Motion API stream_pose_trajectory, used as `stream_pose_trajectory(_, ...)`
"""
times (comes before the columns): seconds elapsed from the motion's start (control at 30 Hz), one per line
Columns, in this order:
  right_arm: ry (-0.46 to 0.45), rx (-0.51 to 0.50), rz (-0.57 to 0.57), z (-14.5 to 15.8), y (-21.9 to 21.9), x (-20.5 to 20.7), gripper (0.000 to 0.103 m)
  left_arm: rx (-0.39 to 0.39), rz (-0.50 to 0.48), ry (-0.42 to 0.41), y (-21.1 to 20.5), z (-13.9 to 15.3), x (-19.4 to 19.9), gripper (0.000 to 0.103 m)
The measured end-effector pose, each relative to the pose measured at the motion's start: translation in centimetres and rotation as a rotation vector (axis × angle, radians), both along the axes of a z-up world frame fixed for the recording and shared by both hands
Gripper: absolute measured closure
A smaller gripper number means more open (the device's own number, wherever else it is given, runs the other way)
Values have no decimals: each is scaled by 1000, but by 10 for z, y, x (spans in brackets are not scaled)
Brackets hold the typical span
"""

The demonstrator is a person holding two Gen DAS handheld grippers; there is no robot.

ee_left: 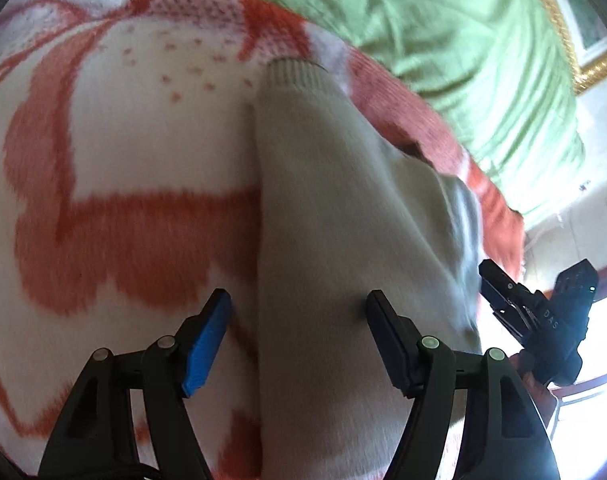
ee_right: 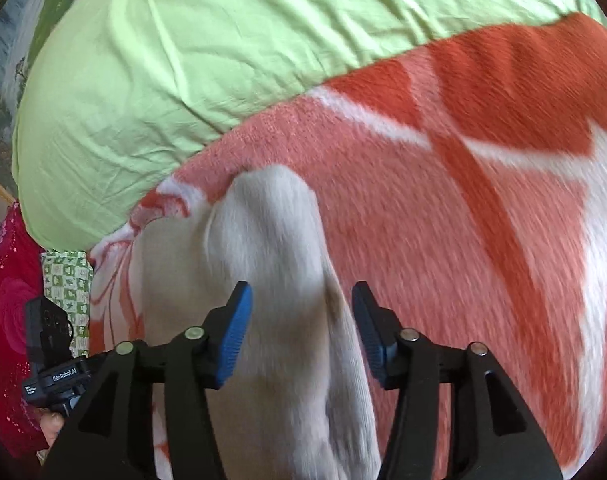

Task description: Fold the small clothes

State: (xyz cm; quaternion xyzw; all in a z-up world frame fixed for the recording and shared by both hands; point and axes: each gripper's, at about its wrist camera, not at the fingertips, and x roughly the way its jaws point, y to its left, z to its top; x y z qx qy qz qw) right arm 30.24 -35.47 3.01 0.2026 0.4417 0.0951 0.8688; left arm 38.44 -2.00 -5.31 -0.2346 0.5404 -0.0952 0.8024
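Observation:
A cream knitted garment (ee_left: 335, 200) with a ribbed cuff lies flat on an orange-and-white blanket (ee_left: 123, 128). My left gripper (ee_left: 297, 304) is open just above it, with the garment's left edge between the blue pad (ee_left: 207, 340) and the black finger. In the right wrist view the same garment (ee_right: 271, 240) lies bunched under my right gripper (ee_right: 301, 300), which is open with its fingers on either side of a raised fold. The right gripper (ee_left: 499, 296) also shows at the garment's right edge in the left wrist view.
A green sheet (ee_right: 183, 60) covers the bed beyond the blanket (ee_right: 483, 200). A red embroidered cloth (ee_right: 7, 320) and a green patterned cloth (ee_right: 67, 292) lie at the left. A gold picture frame (ee_left: 559, 32) and a bright window (ee_left: 595, 360) are at the right.

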Motion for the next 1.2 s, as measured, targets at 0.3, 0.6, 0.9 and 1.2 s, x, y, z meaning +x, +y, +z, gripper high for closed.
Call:
stream_pose_trajectory(0.3,70,-87,19,-15,15,42,72,192,66,14,-1,-9,54,34)
stream_pose_trajectory(0.6,29,47,48,10,-12,-17,47,-8,-4,11,13,3,-6,32)
stream_pose_trajectory(0.9,80,78,101,-16,-8,-52,35,-128,-53,66,-5,-16,-53,24)
stream_pose_trajectory(1.2,116,120,132,-37,-8,-37,30,-204,-52,117,-22,-42,-34,19)
